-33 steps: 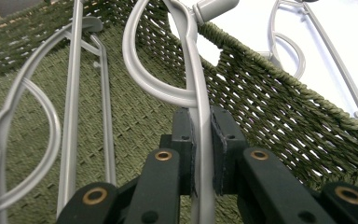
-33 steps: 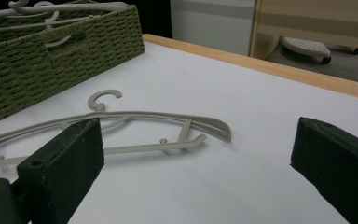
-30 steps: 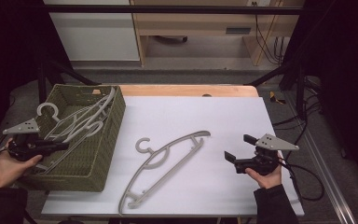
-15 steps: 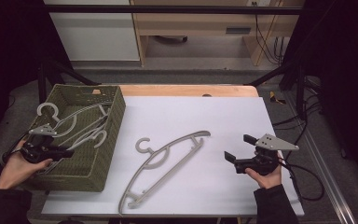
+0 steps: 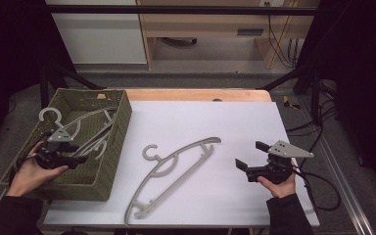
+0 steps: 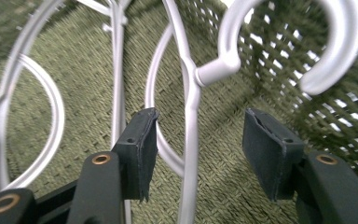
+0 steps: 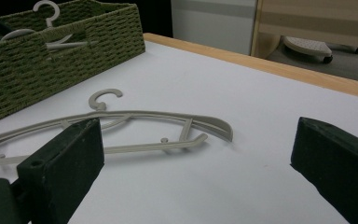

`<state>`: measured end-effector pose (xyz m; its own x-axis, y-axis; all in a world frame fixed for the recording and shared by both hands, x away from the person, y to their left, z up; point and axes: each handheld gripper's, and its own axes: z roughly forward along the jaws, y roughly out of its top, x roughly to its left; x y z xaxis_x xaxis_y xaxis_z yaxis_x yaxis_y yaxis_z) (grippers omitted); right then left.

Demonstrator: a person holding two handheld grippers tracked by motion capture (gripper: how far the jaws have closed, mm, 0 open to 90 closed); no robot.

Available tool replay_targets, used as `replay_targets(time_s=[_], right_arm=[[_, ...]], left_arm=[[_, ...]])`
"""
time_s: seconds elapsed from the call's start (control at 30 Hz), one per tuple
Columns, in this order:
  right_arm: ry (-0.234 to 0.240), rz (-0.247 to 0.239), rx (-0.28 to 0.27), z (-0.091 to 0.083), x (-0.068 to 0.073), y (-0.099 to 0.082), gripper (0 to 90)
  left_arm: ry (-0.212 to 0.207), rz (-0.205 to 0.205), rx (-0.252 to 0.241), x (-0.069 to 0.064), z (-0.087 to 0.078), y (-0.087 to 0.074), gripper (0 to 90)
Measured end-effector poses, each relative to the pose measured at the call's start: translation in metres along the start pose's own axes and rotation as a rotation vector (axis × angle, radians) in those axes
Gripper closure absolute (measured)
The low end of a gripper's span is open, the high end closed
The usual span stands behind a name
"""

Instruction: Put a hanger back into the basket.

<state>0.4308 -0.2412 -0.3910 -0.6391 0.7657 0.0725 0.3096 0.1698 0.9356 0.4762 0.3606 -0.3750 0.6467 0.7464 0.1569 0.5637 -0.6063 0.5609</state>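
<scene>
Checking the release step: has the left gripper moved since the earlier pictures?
Yes. The left gripper drew back toward the basket's near end, jaws just opening off a hanger.

The left gripper (image 5: 73,159), held in the left hand (image 5: 29,172), has its jaws parted about halfway; they have just been opening, pads pressing on nothing. The right gripper (image 5: 247,156), in the right hand (image 5: 278,183), lies level with jaws spread wide, nothing between them.
</scene>
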Motion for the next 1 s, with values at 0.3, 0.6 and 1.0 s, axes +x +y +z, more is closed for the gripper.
replay_targets(time_s=[0.3,0.6,1.0], right_arm=[[0.000,0.001,0.000,0.000,0.000,0.000,2.6],[-0.004,0.004,-0.003,-0.001,0.000,0.000,2.7],[-0.004,0.003,-0.003,-0.001,0.000,0.000,2.6]], left_arm=[[0.072,0.018,0.152,-0.002,0.014,0.006,57.8],[0.047,-0.003,0.132,-0.001,0.009,0.005,77.1],[0.038,-0.056,0.072,0.009,0.002,0.001,83.0]])
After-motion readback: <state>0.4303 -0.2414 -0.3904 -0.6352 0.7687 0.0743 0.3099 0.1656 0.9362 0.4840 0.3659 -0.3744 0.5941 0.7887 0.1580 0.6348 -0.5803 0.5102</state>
